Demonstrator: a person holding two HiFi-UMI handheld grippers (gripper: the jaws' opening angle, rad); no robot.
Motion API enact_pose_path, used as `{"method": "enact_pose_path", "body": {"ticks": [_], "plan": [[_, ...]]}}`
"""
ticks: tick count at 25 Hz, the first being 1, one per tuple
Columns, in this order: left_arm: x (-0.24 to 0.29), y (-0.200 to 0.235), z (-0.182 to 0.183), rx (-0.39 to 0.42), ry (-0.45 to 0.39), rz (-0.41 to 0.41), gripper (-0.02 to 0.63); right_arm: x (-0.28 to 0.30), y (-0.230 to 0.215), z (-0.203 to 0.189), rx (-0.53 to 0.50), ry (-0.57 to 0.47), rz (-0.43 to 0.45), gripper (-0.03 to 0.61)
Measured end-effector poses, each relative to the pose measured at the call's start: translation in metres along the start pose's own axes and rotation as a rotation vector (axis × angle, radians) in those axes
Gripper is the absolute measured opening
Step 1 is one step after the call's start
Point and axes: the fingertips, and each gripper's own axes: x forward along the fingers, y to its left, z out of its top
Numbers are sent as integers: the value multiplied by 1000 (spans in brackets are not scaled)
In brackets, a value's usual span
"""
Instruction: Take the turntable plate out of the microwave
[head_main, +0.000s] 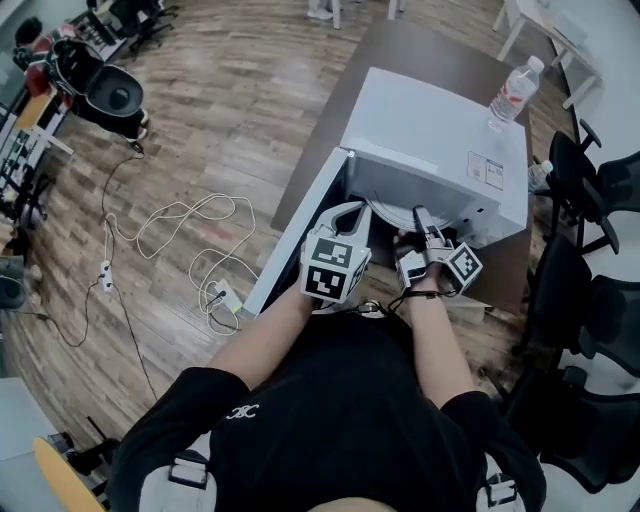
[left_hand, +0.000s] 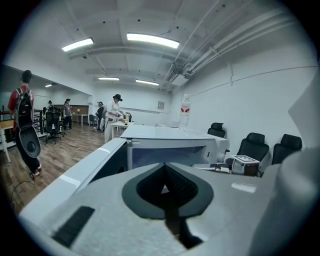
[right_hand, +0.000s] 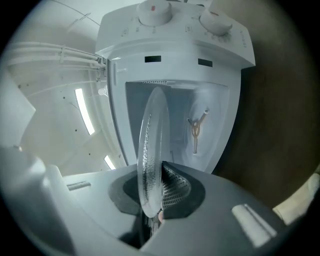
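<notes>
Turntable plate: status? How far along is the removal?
Done: the white microwave has its door open, and the right tongs are clamped on the rim of the clear glass turntable plate. In hand: the plate is raised off the beige three-armed roller support, at the cavity mouth. Left: draw it fully clear and set it down. The left tongs are shut and empty.

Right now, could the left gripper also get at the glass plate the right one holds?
Probably yes. The microwave door stands open, and the left gripper, shut and empty, hovers at the opening right beside the turntable plate, with nothing visible between them. It would need to open first.
</notes>
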Motion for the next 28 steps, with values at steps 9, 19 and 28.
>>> {"method": "enact_pose_path", "body": {"ticks": [9,19,28], "plan": [[-2,-6,2,6,-10,-61,3,-40,16,-20,18,8,33,38],[-6,-22,0,33,-12,-129,3,-73,11,-31,43,-27,42,39],[-8,-25,2,38,-23,-134,3,-80,10,-30,53,-46,55,40]]}}
